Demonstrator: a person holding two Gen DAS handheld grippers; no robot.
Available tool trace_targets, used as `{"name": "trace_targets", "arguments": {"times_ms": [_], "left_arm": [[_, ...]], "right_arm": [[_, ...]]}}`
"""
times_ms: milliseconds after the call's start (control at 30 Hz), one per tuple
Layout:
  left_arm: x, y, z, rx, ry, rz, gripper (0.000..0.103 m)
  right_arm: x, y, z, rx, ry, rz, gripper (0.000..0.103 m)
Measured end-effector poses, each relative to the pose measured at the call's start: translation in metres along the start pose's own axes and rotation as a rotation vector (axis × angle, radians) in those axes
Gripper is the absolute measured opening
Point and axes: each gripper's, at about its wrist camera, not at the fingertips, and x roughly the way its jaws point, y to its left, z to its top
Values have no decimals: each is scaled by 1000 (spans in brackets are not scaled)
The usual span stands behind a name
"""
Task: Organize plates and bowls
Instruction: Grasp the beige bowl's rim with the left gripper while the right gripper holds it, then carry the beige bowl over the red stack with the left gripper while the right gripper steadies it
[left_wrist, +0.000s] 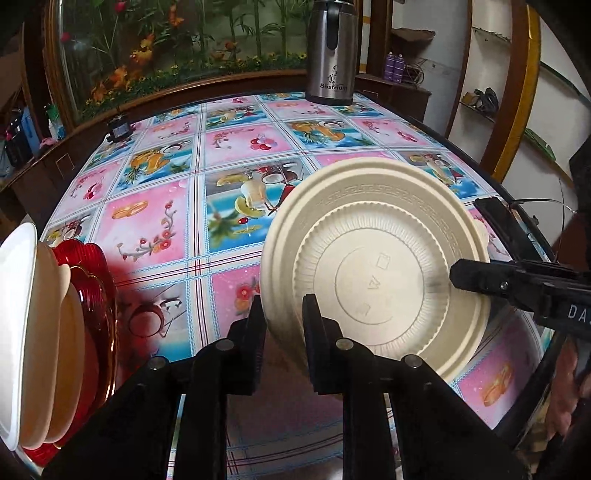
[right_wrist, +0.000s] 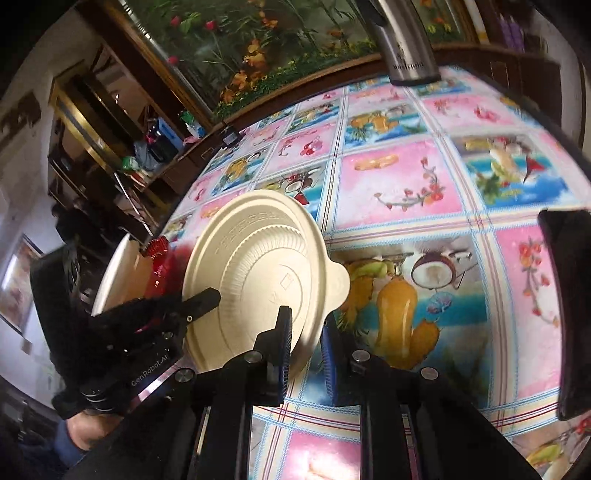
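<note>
A cream plastic bowl (left_wrist: 373, 258) with a ribbed wall and a small rim tab hangs tilted above the table, its underside turned toward both cameras. My left gripper (left_wrist: 286, 308) is shut on its near rim. From the right, my right gripper (right_wrist: 306, 326) is shut on the rim of the same bowl (right_wrist: 258, 273); one of its fingers (left_wrist: 472, 278) lies across the base. In the right wrist view, a left finger (right_wrist: 205, 301) presses on the bowl's underside. At the table's left edge leans a stack of a white plate (left_wrist: 14, 325), cream plates (left_wrist: 70, 332) and a red plate (left_wrist: 94, 266).
The table (left_wrist: 147, 221) has a pink and blue fruit-print cloth. A steel thermos (left_wrist: 332, 55) stands at its far edge and a small black device (left_wrist: 118, 127) at the far left. A dark object (right_wrist: 569, 314) is at the right. A person's hand (right_wrist: 85, 432) holds the left gripper.
</note>
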Motion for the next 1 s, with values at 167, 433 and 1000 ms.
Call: {"name": "trace_targets", "arguments": {"times_ms": [167,433,1000], "left_arm": [[-3,-4,-3,18,-26,22,16],[-9,-7,-5,29,-59,27,17],[-16,-4,-5,26,-73,35,18]], "right_arm": [[0,1,1,-7,-22,-37,15],[-1,-4,2,14,-33,-38,13],[-4,3,5,11,-42,-24,13]]}}
